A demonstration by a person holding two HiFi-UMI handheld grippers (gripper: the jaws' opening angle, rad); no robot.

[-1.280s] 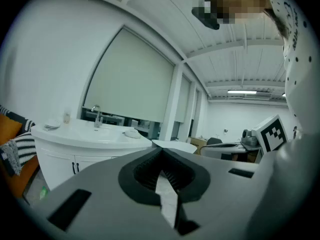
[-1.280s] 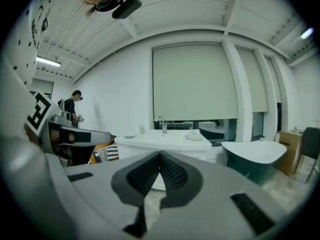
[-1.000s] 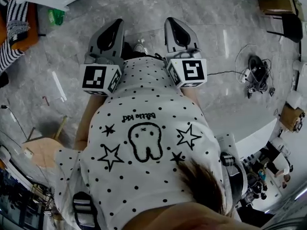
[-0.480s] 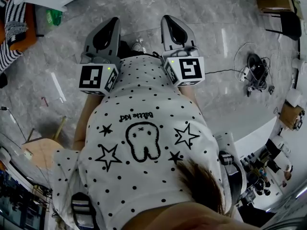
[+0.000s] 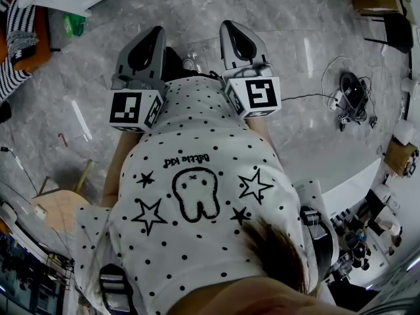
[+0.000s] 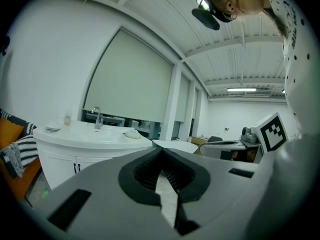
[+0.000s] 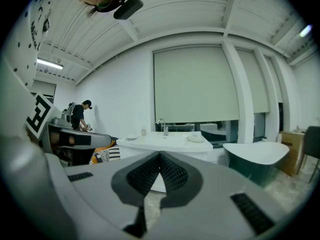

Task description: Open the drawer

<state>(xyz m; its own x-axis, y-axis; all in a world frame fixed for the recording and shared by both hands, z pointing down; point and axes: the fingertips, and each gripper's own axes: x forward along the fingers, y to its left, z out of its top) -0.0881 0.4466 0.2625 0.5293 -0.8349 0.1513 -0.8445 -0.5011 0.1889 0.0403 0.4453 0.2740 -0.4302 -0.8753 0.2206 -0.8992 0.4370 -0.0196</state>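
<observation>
Grey marbled floor [image 5: 308, 31] is seen beneath both tools in the head view. The left gripper [image 5: 156, 33] and the right gripper [image 5: 231, 26] are held side by side in front of a white dotted shirt [image 5: 197, 156], tips pointed away from the body. Their marker cubes [image 5: 134, 109] lie just against the shirt.

Left gripper: jaws are clenched, the ribbed pads [image 6: 145, 169] are met at the tip, and nothing is between them.
Right gripper: jaws are likewise pressed together on nothing, pads [image 7: 171, 174] joined at the tip.

Drawer: it cannot be told apart in any view. The only cabinet front seen is that of a white vanity cabinet [image 6: 62, 159], set well ahead of both grippers and touched by neither. Two dark vertical handles [image 6: 76, 168] are noted on its front; whether any panel there is a drawer cannot be told. A basin top with a tap [image 6: 96, 117] is carried on it. In the right gripper view the same cabinet is found straight behind the closed jaw tip.

Also recorded:
- A bathtub [image 7: 257, 156], dark outside and white at the rim, is seen to the right of the cabinet.
- An orange seat with a striped cushion [image 6: 17, 151] is seen to its left.
- A person [image 7: 80, 115] is seen standing far off at the left of the right gripper view.
- Cables [image 5: 351, 100] are seen on the floor at the right.
</observation>
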